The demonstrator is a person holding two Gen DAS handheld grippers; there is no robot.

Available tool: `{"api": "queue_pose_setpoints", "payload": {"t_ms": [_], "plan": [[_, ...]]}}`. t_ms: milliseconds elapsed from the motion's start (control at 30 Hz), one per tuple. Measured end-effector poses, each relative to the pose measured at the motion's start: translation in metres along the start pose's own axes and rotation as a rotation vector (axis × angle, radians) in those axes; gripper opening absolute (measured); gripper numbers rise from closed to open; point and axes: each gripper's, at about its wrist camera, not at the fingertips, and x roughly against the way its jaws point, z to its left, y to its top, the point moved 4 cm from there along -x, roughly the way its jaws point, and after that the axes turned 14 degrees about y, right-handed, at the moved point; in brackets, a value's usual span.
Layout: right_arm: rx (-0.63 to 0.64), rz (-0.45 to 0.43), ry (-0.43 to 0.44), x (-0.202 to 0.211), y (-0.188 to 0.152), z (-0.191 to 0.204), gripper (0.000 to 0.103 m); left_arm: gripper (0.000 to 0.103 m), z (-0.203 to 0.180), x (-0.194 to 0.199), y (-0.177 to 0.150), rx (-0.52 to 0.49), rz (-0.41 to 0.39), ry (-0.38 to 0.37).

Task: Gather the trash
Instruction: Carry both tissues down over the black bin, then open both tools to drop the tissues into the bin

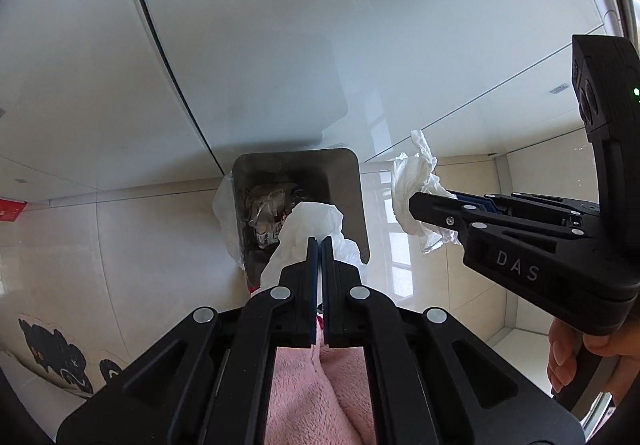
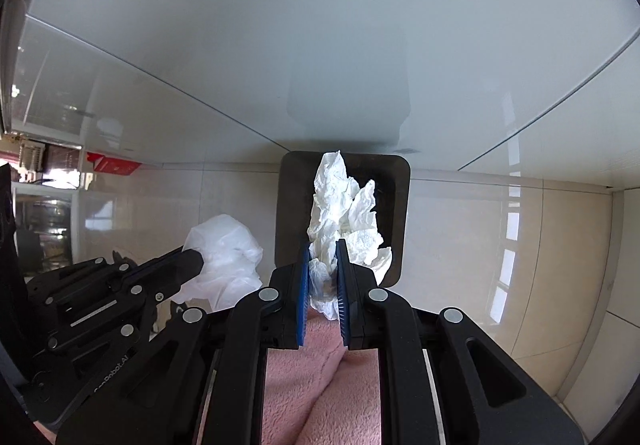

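Shiny floor tiles point(image 1: 140, 237) and a white wall sit below you. Your left gripper point(image 1: 320, 245) is clenched on a thin white bag point(image 1: 308, 229) over the bin point(image 1: 348, 181). Your right gripper point(image 2: 323, 249) pinches a crumpled tissue point(image 2: 340, 201) above the bin too.

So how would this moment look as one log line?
left gripper: shut on white wrapper | right gripper: shut on crumpled tissue | bin: below both

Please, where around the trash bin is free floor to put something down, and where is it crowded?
Bare tile lies left of the trash bin, toward the black sticker, and right of it toward the wall corner. Above the bin it is crowded: both hand-held grippers hold tissue there.
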Motion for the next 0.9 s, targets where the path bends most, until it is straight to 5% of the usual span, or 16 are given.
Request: {"api": "queue_pose_setpoints", "payload": {"t_ms": [400,467,533,767,900], "plan": [[-0.078,0.014,0.054,-0.012,0.015,-0.008,0.017,0.003,-0.001,-0.02,0.003,-0.002,0.038,-0.024],[-0.088,0.01,0.064,-0.013,0.019,-0.011,0.025,0.02,-0.001,-0.016,0.006,0.007,0.042,-0.026],[-0.097,-0.001,0.073,-0.01,0.02,-0.013,0.055,0.028,0.001,-0.015,0.007,0.014,0.037,-0.019],[-0.103,-0.039,0.054,0.01,0.024,-0.014,0.062,0.062,0.011,0.012,0.011,0.024,-0.006,0.032],[-0.086,-0.066,0.022,0.039,0.021,-0.01,0.082,0.076,0.015,0.046,0.014,0.029,-0.054,0.062]]}}
